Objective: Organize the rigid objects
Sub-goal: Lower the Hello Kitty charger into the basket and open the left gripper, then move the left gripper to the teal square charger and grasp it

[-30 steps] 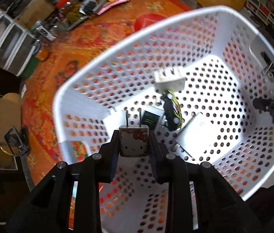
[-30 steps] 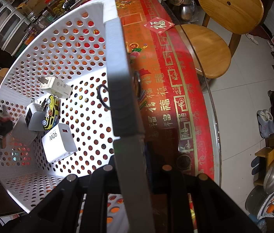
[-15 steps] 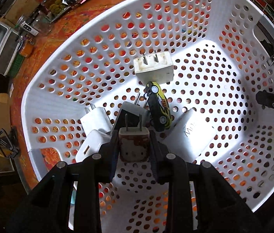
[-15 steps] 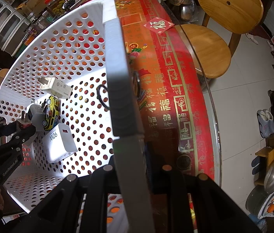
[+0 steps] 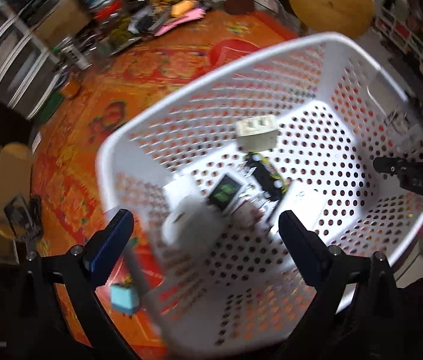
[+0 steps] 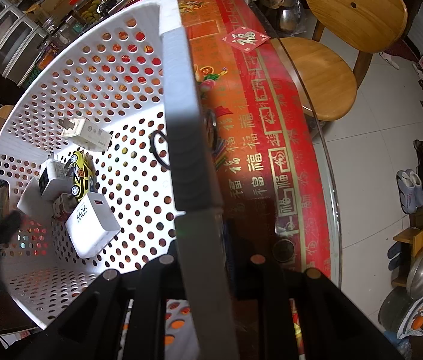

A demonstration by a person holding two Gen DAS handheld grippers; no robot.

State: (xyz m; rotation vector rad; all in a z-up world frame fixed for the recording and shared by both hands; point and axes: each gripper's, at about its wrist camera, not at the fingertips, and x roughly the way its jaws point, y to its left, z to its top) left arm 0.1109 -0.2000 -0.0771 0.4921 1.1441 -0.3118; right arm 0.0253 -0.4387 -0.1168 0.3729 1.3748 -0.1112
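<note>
White basket [image 6: 178, 96] rim clamped by right tongs [image 6: 211, 265]; left tongs [image 5: 205, 225] opening, empty

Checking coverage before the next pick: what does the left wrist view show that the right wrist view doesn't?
Only the left wrist view: the left tongs, opening with nothing between them, and a small blue object on the tablecloth outside the basket. Only the right wrist view: the right tongs shut on the basket rim, the 90W charger, a wooden chair. Both: the white basket, the yellow toy car.
</note>
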